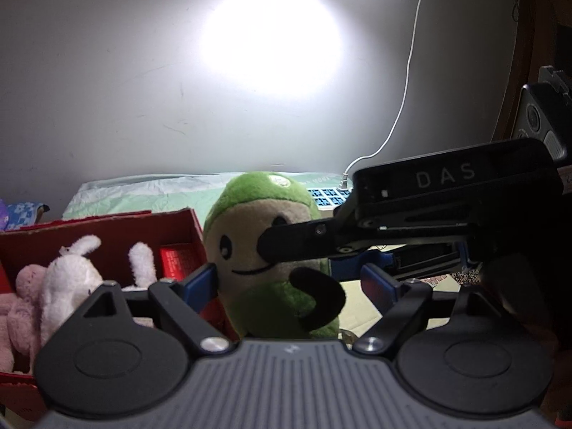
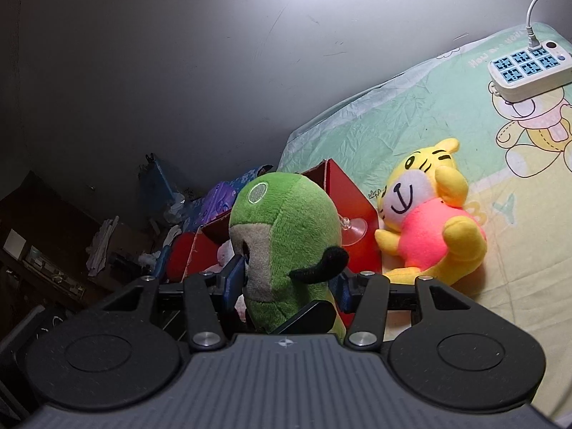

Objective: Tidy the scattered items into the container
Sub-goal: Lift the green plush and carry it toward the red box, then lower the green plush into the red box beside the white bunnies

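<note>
Beside the red box's (image 2: 352,200) near corner on the bed, the right gripper (image 2: 287,282) clamps the green plush (image 2: 286,221) upright, likely to carry it in. The left gripper (image 1: 289,286) stands spread around it, gripping nothing. A yellow tiger plush (image 2: 432,221) lies against the box's outer wall.

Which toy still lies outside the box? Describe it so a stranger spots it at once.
Start at the pale green bedsheet and find the red box. Against its outer wall lies the plush tiger. Unlike the green plush, it is yellow with a pink belly.
</note>
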A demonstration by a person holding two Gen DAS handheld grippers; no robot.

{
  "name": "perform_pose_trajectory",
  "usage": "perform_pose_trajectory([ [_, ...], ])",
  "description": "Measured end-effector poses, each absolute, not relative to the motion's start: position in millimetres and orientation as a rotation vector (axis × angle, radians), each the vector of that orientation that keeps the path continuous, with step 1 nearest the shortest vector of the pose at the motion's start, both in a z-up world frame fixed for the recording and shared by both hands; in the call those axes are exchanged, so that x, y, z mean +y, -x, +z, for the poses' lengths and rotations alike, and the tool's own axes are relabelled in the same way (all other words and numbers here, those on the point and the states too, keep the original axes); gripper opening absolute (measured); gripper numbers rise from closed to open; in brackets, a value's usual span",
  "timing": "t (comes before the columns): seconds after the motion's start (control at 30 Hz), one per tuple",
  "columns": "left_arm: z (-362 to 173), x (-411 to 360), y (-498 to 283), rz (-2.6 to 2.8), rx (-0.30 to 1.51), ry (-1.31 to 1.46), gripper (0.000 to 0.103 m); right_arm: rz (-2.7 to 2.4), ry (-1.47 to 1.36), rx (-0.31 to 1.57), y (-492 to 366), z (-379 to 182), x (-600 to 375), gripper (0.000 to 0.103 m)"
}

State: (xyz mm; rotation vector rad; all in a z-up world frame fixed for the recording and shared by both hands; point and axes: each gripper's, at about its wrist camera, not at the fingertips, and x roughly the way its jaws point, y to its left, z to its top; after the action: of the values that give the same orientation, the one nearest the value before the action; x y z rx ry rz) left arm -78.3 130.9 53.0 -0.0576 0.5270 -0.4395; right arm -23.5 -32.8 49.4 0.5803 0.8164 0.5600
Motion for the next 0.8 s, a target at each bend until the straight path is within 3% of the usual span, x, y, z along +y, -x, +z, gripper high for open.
perform_pose_trajectory([
  [0.8, 53, 217, 63, -0.341, 0.518, 0.082, 0.085, 0.591, -0.461, 0.789, -9, 44, 56, 0.054],
])
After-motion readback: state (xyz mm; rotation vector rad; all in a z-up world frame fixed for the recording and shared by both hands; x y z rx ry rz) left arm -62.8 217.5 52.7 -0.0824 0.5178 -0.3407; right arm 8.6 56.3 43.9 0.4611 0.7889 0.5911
